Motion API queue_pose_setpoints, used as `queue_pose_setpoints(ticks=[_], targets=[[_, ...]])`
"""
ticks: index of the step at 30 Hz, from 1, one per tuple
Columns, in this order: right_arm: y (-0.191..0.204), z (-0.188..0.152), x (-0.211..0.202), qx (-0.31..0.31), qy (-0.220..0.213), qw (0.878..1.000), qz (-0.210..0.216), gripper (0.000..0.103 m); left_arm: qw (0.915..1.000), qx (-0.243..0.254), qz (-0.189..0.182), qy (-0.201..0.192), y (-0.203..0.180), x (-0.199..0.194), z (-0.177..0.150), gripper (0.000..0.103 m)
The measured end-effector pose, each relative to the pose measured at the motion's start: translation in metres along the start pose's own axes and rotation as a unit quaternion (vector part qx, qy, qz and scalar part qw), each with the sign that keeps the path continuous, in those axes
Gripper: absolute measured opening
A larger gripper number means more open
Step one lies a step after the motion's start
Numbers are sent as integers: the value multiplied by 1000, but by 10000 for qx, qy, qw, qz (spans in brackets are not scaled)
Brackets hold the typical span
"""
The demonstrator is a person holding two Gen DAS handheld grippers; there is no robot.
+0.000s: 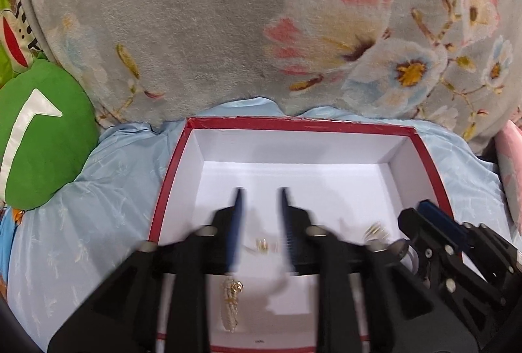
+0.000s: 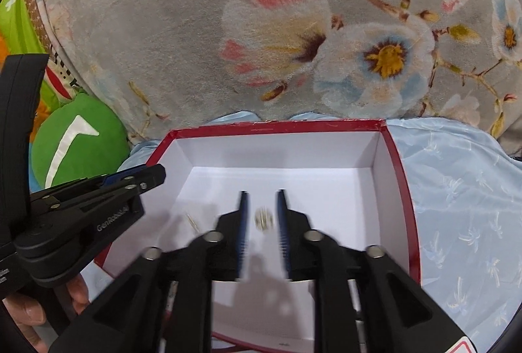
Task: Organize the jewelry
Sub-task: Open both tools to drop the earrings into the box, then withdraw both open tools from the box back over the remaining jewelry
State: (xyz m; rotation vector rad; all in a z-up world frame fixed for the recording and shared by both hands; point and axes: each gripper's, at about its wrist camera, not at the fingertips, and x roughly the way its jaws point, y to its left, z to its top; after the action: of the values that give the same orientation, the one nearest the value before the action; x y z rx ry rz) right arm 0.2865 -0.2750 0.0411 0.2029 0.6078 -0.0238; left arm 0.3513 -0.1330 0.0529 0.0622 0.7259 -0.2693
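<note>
left wrist view: our left gripper [image 1: 261,189] hangs over the red-rimmed white box [image 1: 326,126] on the pale blue bedsheet [image 1: 107,189], fingers apart and empty; a small gold earring [image 1: 262,244] lies blurred between them on the box floor, a gold-and-pearl piece [image 1: 231,304] nearer us. right wrist view: our right gripper [image 2: 261,193], fingers apart, frames a blurred gold ring [image 2: 263,219], not touching it; the floral blanket [image 2: 195,26] lies beyond.
</note>
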Motion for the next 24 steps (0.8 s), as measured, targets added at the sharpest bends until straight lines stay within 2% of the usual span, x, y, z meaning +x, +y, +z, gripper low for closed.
queue_pose_setpoints(ticks=[1,2,5,8,14,19,24], targets=[[-2,0,-1,29,-48,10000,-27,40,9999,-94,99,-22,3,1,1,72],[-3,0,-3,58,-94,9999,-44,41,9997,-184,154,-89,6,1,2,74],[-7,-2,-15,63,-173,9998,-111,42,9992,-369,116,-45,20,-4,3,74],[-12,-8,-34,124,-235,9995,-169,48,9990,-421,140,-38,30,-17,-3,74],[-17,-38,-81,91,-281,9989,-355,50,9986,-504,169,-39,53,-60,-30,75],[-20,-75,-116,163,-79,9989,-428,50,9985,-407,356,-41,65,-102,-65,76],[-27,-119,-135,222,328,9979,-510,50,9985,-401,298,223,71,-127,-107,76]])
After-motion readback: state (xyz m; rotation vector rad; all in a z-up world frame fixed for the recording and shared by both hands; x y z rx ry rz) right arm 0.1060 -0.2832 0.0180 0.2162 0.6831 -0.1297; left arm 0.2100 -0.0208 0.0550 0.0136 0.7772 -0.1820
